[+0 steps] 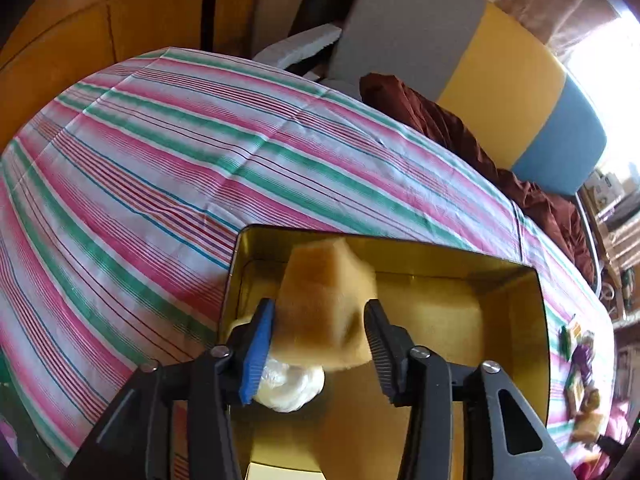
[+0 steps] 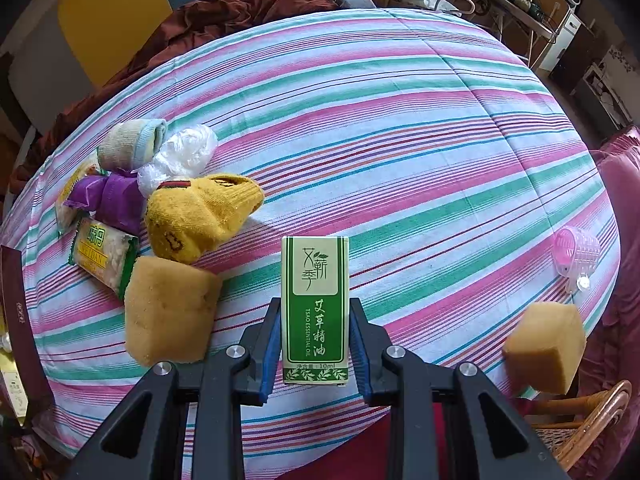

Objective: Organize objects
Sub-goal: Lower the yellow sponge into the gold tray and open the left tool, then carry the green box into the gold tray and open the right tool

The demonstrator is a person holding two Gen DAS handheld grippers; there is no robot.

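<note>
Left gripper (image 1: 320,344) drops sponge (image 1: 324,300) over gold tin (image 1: 536,320); right gripper (image 2: 314,344) clamps essential oil box (image 2: 315,304) above striped cloth (image 2: 400,160).
Left jaws look spread, sponge likely released. Sponge light, squashy: pinch flat sides. Carton stiff, light, crushable: grip mid-sides gently.

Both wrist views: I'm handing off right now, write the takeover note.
Left gripper: a yellow sponge sits between its fingers over the gold tin; the jaws look slightly apart, so the grip is unclear. A white plastic bundle lies in the tin.
Right gripper: shut on the green essential oil box.
Done: tin partly filled.
Left on the striped cloth: two sponges, yellow sock, rolled sock, snack packets, pink holder.
</note>
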